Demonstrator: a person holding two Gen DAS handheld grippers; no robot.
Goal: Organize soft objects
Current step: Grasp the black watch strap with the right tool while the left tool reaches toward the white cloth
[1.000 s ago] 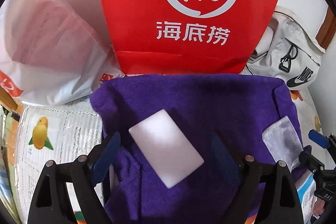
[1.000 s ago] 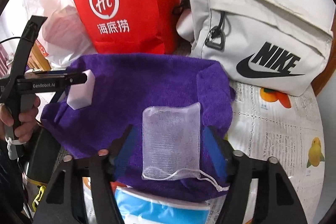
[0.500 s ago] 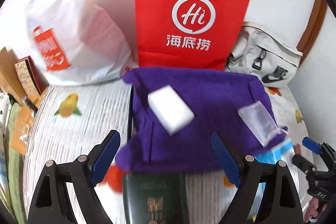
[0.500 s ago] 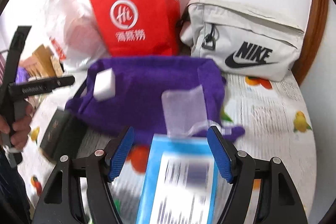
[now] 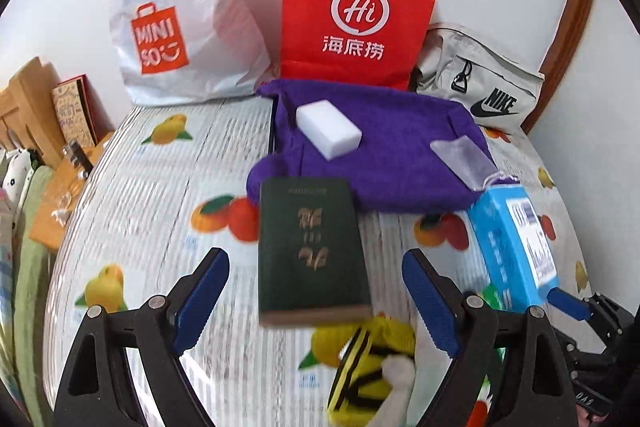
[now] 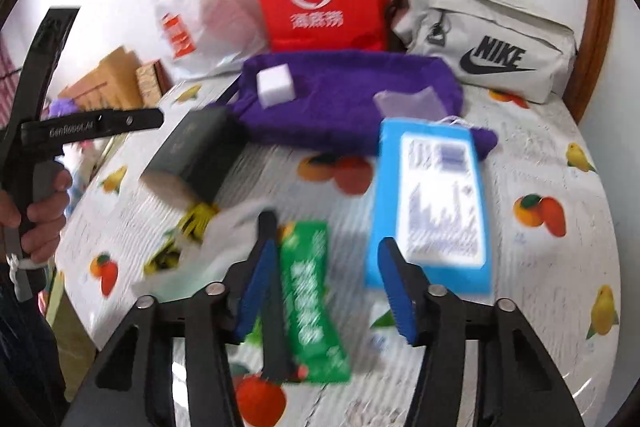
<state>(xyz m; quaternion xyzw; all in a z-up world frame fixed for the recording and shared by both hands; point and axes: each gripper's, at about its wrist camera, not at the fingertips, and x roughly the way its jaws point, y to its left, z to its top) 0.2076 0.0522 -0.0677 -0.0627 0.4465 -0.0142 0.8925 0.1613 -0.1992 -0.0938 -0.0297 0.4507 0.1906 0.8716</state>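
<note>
A purple towel [image 5: 392, 147] [image 6: 340, 95] lies at the back of the table. On it rest a white sponge block [image 5: 328, 129] [image 6: 275, 85] and a sheer mesh pouch [image 5: 462, 157] [image 6: 410, 105]. A yellow and black striped soft toy [image 5: 368, 371] lies near me, partly under a dark green book [image 5: 312, 247] [image 6: 192, 151]. My left gripper [image 5: 316, 303] is open and empty above the book's near end. My right gripper [image 6: 326, 287] is open and empty over a green packet [image 6: 308, 303].
A blue box [image 5: 516, 239] [image 6: 430, 203] lies front right. A red paper bag [image 5: 356, 11], a white Miniso plastic bag [image 5: 172, 23] and a grey Nike pouch [image 5: 480, 87] stand against the wall. The table wears a fruit-print cloth [image 5: 160, 207]. Clutter sits at the left edge.
Both grippers have pulled back and up from the towel, leaving the sponge and mesh pouch on it. The book, blue box, green packet and striped toy have come into view.
</note>
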